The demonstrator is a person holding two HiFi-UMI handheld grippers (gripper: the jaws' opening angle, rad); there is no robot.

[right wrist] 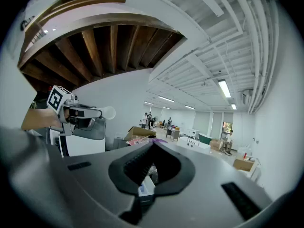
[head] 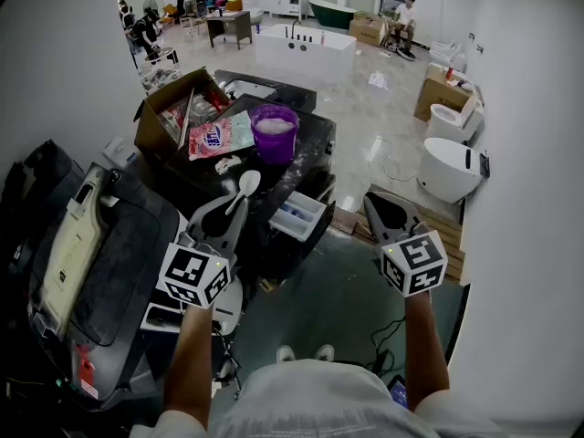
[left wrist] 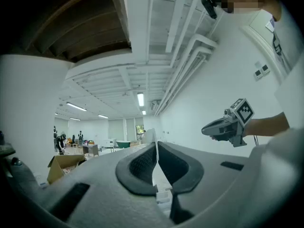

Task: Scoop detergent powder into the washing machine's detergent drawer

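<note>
My left gripper (head: 235, 203) is shut on the handle of a white spoon (head: 248, 183), whose empty bowl points toward the black washing machine top (head: 315, 140). In the left gripper view the spoon handle (left wrist: 155, 163) shows as a thin white edge between the pads. A purple tub (head: 274, 132) of white powder stands on the machine top, beyond the spoon. The detergent drawer (head: 299, 215) is pulled out below the machine's front edge, between the two grippers. My right gripper (head: 372, 199) hangs right of the drawer, shut and holding nothing. The drawer (right wrist: 145, 186) shows under its jaws.
A pink detergent bag (head: 219, 137) lies left of the tub, beside an open cardboard box (head: 169, 108). A dark cart (head: 100, 254) stands at my left. White toilets (head: 452, 167) and a bathtub (head: 306, 48) sit farther out on the floor, with people at the back.
</note>
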